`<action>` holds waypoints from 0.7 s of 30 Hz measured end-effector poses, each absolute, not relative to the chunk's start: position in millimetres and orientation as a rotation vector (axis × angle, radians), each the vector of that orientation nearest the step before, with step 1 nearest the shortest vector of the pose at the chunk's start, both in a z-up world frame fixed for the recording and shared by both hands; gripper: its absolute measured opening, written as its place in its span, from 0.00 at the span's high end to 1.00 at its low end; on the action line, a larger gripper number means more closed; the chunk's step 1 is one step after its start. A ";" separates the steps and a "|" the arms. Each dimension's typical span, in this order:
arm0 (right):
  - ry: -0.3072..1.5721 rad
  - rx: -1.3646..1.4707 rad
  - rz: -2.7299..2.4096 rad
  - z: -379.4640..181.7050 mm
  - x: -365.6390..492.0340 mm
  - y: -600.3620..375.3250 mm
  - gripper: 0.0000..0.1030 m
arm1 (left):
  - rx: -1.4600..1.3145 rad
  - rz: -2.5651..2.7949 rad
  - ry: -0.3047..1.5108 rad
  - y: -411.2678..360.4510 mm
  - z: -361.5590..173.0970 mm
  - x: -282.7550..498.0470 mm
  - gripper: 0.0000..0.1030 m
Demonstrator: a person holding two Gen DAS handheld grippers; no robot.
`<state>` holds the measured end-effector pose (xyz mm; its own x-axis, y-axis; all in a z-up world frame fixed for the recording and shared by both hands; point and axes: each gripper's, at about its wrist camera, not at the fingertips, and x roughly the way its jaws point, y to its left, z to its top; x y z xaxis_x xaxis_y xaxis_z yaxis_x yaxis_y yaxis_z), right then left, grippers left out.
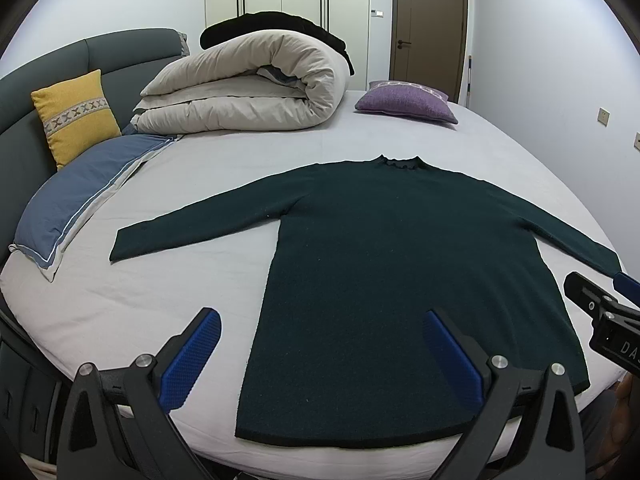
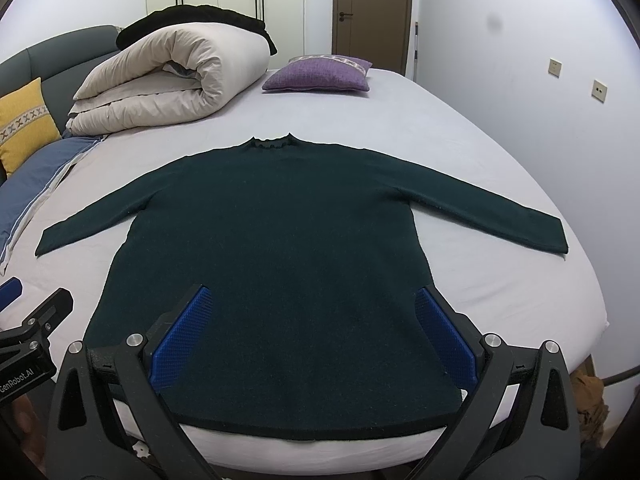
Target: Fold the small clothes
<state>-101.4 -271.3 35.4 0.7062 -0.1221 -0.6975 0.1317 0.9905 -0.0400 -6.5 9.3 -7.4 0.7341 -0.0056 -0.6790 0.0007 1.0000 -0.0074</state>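
A dark green long-sleeved sweater (image 1: 380,272) (image 2: 280,248) lies flat on the bed, collar away from me, both sleeves spread out sideways, hem at the near edge. My left gripper (image 1: 322,320) hovers open above the sweater's lower left side, one blue pad over the sheet and the other over the fabric. My right gripper (image 2: 312,298) is open too, over the lower middle of the sweater, nothing between its fingers. The right gripper's body (image 1: 600,312) shows at the right edge of the left wrist view, near the right sleeve's cuff.
The bed's pale sheet (image 1: 168,304) curves off at the near edge. A rolled beige duvet (image 1: 248,88), a purple cushion (image 1: 406,102), a yellow cushion (image 1: 74,114) and a blue pillow (image 1: 76,200) lie beyond and left of the sweater. Wall and door stand behind.
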 end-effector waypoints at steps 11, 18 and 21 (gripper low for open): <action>0.776 0.012 -0.141 35.2 -99.7 -270.7 0.00 | -0.005 -0.002 0.747 9.1 -7.7 -7.1 0.00; 0.777 0.011 -0.142 33.4 -100.4 -270.4 0.00 | -0.004 -0.002 0.749 9.4 -8.4 -7.7 0.00; 0.777 0.011 -0.141 33.2 -100.5 -270.5 0.00 | -0.005 -0.002 0.749 9.2 -8.5 -7.8 0.00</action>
<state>-100.5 -270.5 33.2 0.7040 -0.1229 -0.6995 0.1309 0.9905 -0.0422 -7.8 9.2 -8.5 0.7321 -0.0034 -0.6811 0.0001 1.0000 -0.0049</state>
